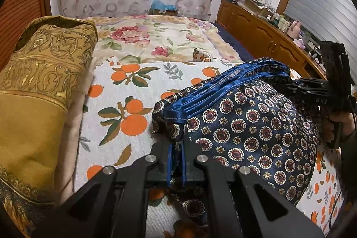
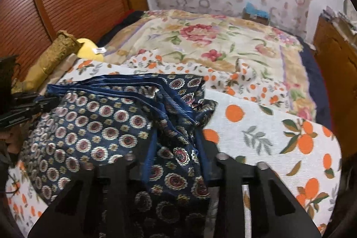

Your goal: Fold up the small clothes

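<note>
Both grippers on navy patterned shorts (image 1: 256, 126): left gripper (image 1: 176, 162) pinched tight on waistband corner, right gripper (image 2: 176, 162) clamping other corner; waistband runs 9-to-3 between.

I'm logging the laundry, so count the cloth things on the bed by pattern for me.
Navy medallion garment: 1
Gold patterned cloth: 1
Orange-fruit sheet: 1
Rose floral blanket: 1
Total: 4
</note>
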`<state>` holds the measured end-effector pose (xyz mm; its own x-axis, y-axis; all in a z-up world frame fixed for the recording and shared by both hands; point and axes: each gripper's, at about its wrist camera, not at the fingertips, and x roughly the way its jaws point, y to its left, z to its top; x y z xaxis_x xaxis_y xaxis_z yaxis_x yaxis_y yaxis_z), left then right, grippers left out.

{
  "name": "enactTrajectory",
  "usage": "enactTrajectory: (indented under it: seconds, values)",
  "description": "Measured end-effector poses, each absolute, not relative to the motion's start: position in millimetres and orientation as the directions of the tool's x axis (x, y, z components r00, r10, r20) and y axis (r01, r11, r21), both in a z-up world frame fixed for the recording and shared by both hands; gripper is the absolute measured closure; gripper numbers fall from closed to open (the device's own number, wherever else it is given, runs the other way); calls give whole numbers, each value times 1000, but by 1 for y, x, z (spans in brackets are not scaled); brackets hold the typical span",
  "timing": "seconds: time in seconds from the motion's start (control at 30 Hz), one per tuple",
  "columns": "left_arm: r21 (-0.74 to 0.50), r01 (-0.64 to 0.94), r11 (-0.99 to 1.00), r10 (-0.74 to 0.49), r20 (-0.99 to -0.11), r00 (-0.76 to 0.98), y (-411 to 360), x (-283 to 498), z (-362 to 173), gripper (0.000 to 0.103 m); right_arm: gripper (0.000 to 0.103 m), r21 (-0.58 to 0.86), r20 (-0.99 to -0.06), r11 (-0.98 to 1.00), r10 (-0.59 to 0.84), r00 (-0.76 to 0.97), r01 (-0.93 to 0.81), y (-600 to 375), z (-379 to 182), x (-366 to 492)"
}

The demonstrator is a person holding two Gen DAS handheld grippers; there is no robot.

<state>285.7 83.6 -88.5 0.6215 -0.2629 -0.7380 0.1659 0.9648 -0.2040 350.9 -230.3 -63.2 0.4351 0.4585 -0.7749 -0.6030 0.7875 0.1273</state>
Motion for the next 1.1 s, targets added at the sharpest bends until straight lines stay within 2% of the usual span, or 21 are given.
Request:
enactTrajectory:
  seconds: [0.07, 0.27, 0.67, 1.1]
  values:
    - [-202, 168, 965, -263, -737, 623, 84, 286, -88, 100, 88, 156, -771, 775, 483, 414, -613, -230, -63, 351]
    - [-198, 186, 963, -271, -698, 662, 80, 272, -71, 100, 95, 178, -728, 778, 516, 451, -603, -237, -54, 340]
    - [-209, 201, 957, -286, -558, 779, 85, 228, -5, 100, 98, 152, -565, 775, 577, 590, -613, -250, 12, 294]
    - [-202, 138, 970, -217, -447, 868, 122, 180, 36, 100, 98, 77, -438, 724, 642, 629, -686, -216, 79, 271]
